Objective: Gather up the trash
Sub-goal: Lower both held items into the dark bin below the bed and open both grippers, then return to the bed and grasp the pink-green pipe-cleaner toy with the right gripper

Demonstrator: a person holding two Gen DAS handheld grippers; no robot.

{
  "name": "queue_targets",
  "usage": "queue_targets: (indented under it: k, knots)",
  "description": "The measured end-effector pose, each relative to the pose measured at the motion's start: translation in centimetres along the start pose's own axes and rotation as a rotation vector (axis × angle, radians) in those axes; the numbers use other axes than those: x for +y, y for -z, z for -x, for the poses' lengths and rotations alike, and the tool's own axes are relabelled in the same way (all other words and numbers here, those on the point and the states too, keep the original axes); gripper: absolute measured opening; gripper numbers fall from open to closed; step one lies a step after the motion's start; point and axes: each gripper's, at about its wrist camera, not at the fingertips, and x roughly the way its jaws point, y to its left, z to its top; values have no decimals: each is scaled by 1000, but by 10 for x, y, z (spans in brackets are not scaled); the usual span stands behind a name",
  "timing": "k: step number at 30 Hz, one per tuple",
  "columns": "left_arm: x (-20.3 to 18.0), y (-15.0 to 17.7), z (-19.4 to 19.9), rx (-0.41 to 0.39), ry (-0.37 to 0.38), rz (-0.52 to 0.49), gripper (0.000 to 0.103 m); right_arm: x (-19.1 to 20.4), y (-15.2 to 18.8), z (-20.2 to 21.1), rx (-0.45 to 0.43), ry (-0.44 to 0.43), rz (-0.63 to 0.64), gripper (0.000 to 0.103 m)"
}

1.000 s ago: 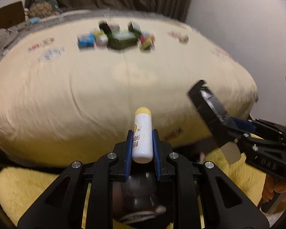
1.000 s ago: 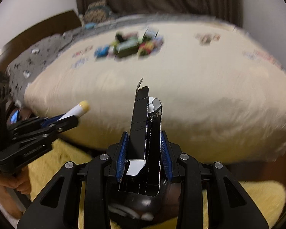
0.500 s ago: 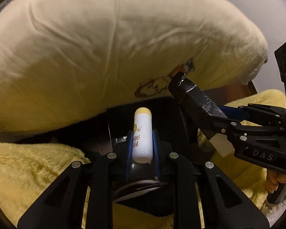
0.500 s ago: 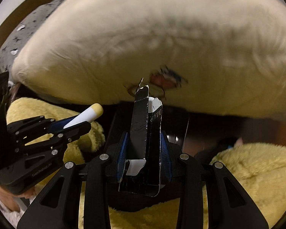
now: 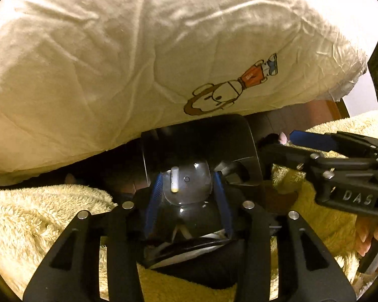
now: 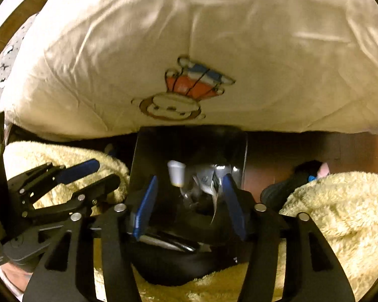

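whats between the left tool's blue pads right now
Nothing is gripped: the left tool is opening with bare space between its pads, and through that gap the left wrist view shows the white tube dropped into the black bin below.

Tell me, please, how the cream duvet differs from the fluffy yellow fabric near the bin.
The cream duvet is smooth and creased; the fluffy yellow fabric has a shaggy pile. The duvet bears a cartoon print; the fabric shows none. The duvet bulges above the black bin; the fabric lies on either side of it. Both are soft, pale textiles.
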Motion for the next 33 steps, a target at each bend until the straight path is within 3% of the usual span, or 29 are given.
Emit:
queue_targets:
  k: [8,13,19,30,33]
  knots:
    - [13,-7,44,-130,-54,10,51,8,-12,46,-128,21,32,63]
    - [24,-24,90,-271,-69,36,59,7,-30,88,-305,29,85,67]
    - [38,-51,130,-388,-125,49,65,17,-65,117,-430,56,134,68]
    - [56,-107,133,-440,-138,55,66,48,-152,118,-510,32,160,67]
    - [61,-122,132,-449,-143,54,67,55,-179,111,-496,6,140,53]
